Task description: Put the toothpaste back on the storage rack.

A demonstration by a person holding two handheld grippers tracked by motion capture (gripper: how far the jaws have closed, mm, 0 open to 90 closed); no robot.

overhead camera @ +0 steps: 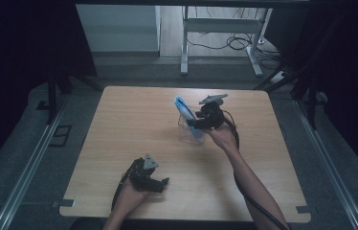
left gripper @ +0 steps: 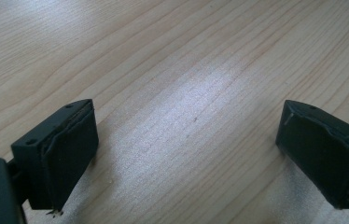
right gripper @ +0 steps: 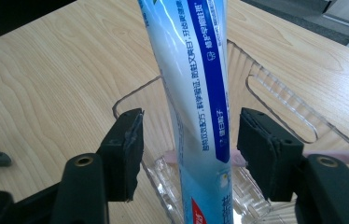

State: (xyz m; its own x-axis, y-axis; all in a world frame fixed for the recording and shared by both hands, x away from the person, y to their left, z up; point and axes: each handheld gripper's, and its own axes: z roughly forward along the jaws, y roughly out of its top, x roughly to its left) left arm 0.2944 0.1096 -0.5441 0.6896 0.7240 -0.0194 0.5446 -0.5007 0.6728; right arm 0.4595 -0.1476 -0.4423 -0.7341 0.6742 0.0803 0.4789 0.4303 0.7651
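From the high view, my right gripper [overhead camera: 197, 122] is at a clear plastic holder [overhead camera: 189, 134] near the middle of the wooden table [overhead camera: 134, 129], where a blue-and-white tube [overhead camera: 185, 111] stands tilted, while my left gripper [overhead camera: 160, 183] rests near the table's front edge, well apart. In the left gripper view, my jaws stand wide over bare wood grain with nothing between them. In the right gripper view, the tube [right gripper: 196, 93] rises between my jaws, which stand apart on either side without pressing it, and the holder's [right gripper: 280, 98] ribbed clear wall curves behind it.

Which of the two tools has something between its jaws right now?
The right tool: a blue-and-white toothpaste tube stands between its jaws in the clear plastic container. The left tool has only bare wooden table.
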